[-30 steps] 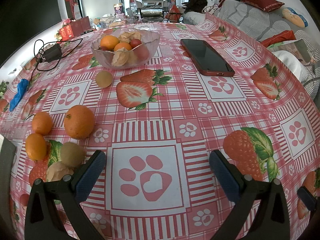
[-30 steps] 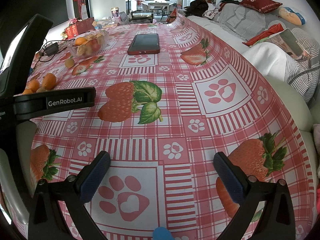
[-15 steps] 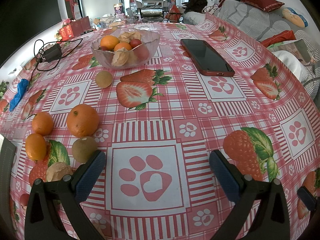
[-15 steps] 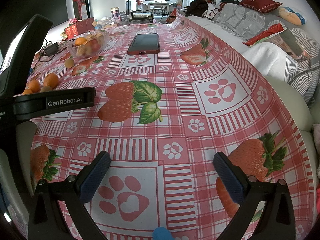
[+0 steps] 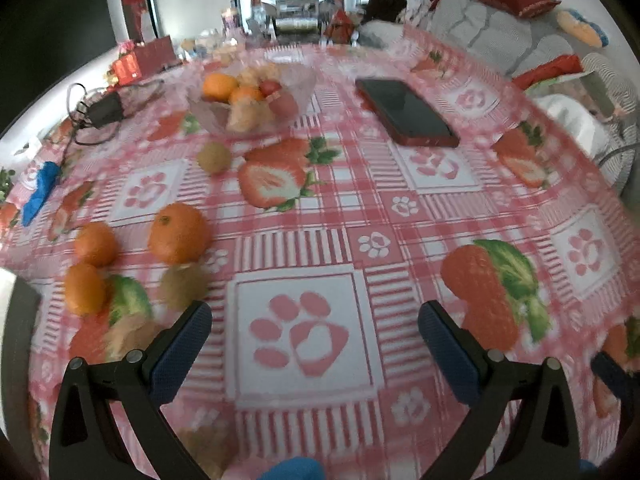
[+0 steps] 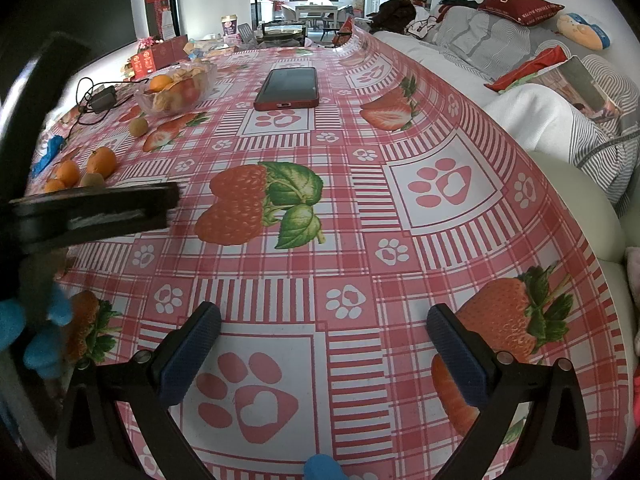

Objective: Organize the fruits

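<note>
A glass bowl (image 5: 297, 82) (image 6: 206, 80) holding oranges and other fruit stands at the back of the strawberry-print table. Loose fruit lies at the left: a large orange (image 5: 179, 233) (image 6: 101, 160), two smaller oranges (image 5: 95, 243), a brown kiwi (image 5: 183, 285) just ahead of the left finger, a papery husk fruit (image 5: 128, 336), and a second kiwi (image 5: 214, 157) (image 6: 139, 125) near the bowl. My left gripper (image 5: 314, 334) is open over a paw print, empty. My right gripper (image 6: 323, 338) is open and empty further right; the left tool's body (image 6: 92, 210) crosses its view.
A red-cased phone (image 5: 406, 112) (image 6: 289, 88) lies flat right of the bowl. A black charger with cable (image 5: 102, 109) and a blue item (image 5: 40, 191) sit at the far left. A sofa with cushions (image 6: 516, 32) borders the table's right edge.
The left gripper has shifted left and forward toward the loose fruit group, which slid rightward in its now blurred view. The right gripper has stayed where it was.
</note>
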Tool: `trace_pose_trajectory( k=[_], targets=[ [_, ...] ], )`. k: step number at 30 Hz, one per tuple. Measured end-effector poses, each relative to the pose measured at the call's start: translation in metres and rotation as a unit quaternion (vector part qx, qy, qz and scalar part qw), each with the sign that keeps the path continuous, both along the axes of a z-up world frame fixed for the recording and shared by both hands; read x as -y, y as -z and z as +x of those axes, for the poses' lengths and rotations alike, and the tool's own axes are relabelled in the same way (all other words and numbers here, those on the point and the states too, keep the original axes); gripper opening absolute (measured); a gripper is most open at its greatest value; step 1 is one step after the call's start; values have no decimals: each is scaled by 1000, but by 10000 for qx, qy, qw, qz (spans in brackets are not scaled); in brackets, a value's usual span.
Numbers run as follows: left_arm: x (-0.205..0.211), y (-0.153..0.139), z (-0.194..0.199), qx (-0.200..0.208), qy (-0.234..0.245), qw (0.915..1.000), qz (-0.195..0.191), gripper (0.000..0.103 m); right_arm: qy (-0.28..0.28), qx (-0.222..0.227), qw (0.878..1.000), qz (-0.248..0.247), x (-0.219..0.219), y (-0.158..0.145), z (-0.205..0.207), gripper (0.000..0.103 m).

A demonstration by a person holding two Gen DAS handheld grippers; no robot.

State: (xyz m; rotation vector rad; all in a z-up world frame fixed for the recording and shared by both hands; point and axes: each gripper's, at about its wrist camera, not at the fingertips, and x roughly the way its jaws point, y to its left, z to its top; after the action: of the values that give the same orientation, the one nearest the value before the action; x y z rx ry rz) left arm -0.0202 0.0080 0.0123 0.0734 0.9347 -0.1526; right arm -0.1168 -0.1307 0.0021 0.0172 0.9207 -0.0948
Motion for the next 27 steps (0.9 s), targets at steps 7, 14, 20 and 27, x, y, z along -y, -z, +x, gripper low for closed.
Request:
trace_pose_trajectory(
  k=[7, 14, 20, 27],
  targets=[
    [-42, -52, -58, 861, 451, 9951, 165, 103, 0, 0, 10000, -1, 0, 0, 0, 103],
    [-131, -32, -71, 192, -80, 9997, 151, 103, 1, 0, 10000, -2, 0, 0, 0, 103],
    [-174, -18, -73, -24, -306, 9994, 129, 103, 0, 0, 10000, -3, 0, 0, 0, 103],
    [-177, 4, -64, -347, -220, 9991, 124, 103, 1, -1, 10000, -3, 0, 0, 0, 103]
  ],
)
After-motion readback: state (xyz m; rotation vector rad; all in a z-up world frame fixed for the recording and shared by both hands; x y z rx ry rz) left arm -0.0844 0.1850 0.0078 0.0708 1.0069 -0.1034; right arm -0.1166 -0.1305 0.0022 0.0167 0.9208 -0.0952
